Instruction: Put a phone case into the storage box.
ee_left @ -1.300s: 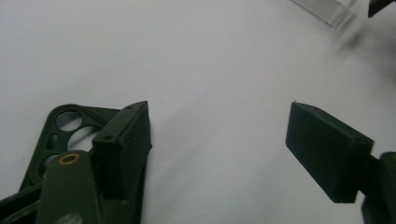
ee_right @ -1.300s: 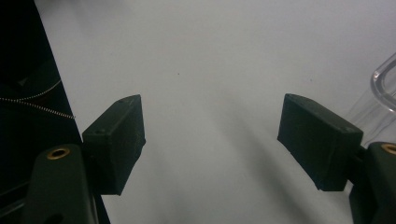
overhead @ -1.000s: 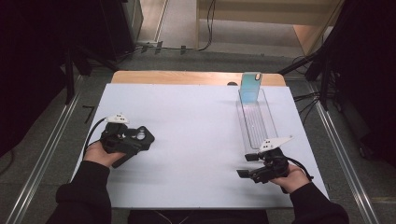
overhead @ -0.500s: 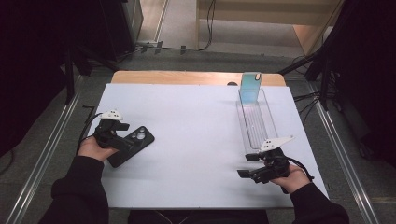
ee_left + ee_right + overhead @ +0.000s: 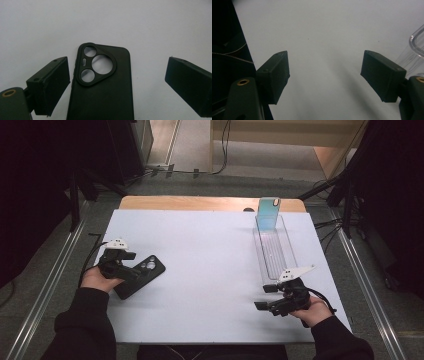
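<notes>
Phone case point(image 5: 140, 275), black and with a three-hole camera cutout, lies flat on the white tabletop point(image 5: 210, 270) near its left edge, toward the near left corner. Its long axis runs on a slant, the cutout end aimed at the middle of the tabletop and the plain end back at the person's left hand.

The left gripper point(image 5: 131, 271) sits over that plain end. In the left gripper view the case point(image 5: 102, 85) runs straight up between the two jaws, its long axis in line with the way the gripper points, cutout end farthest away. The jaws are spread wider than the case and have just been closing a little; the left jaw stands just beside the case's edge, the right jaw clearly apart from it, so the case sits off-centre toward the left jaw. Neither pad seems to press on it, though the near end of the case is cut off by the picture's lower edge.

The right gripper point(image 5: 261, 298) rests near the right corner on the person's side, beside the near end of a clear plastic tray point(image 5: 274, 251), jaws spread with nothing between them. It is well apart from the case, so the left hand is much the nearer.
</notes>
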Demonstrator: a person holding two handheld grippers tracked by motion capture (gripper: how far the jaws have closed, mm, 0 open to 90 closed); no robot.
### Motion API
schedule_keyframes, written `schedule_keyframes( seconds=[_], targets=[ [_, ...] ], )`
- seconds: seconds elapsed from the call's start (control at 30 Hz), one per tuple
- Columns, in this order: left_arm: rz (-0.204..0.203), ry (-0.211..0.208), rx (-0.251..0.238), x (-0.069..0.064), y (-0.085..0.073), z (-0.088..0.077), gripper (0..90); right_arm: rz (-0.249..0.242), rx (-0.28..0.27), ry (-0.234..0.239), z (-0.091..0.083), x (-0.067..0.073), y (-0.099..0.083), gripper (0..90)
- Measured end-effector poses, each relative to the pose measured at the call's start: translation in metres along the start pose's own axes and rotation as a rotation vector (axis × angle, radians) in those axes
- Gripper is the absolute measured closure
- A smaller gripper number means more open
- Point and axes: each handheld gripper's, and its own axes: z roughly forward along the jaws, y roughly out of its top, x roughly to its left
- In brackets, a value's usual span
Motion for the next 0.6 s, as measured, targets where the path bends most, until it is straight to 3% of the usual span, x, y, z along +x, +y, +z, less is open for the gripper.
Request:
schedule_keyframes(
  seconds=[0.23, 0.43, 0.6],
  targets=[
    [0.013, 0.001, 0.03, 0.0, -0.004, 0.007, 5.8, 0.001, 0.001, 0.002, 0.0, 0.0, 0.0, 21.3],
    [0.023, 0.023, 0.031, 0.002, -0.008, 0.009, 7.4, 0.002, 0.001, -0.001, 0.0, 0.0, 0.0, 21.3],
    [0.033, 0.041, 0.065, 0.002, -0.01, 0.015, 7.5, 0.001, 0.001, -0.001, 0.0, 0.0, 0.0, 21.3]
  ],
)
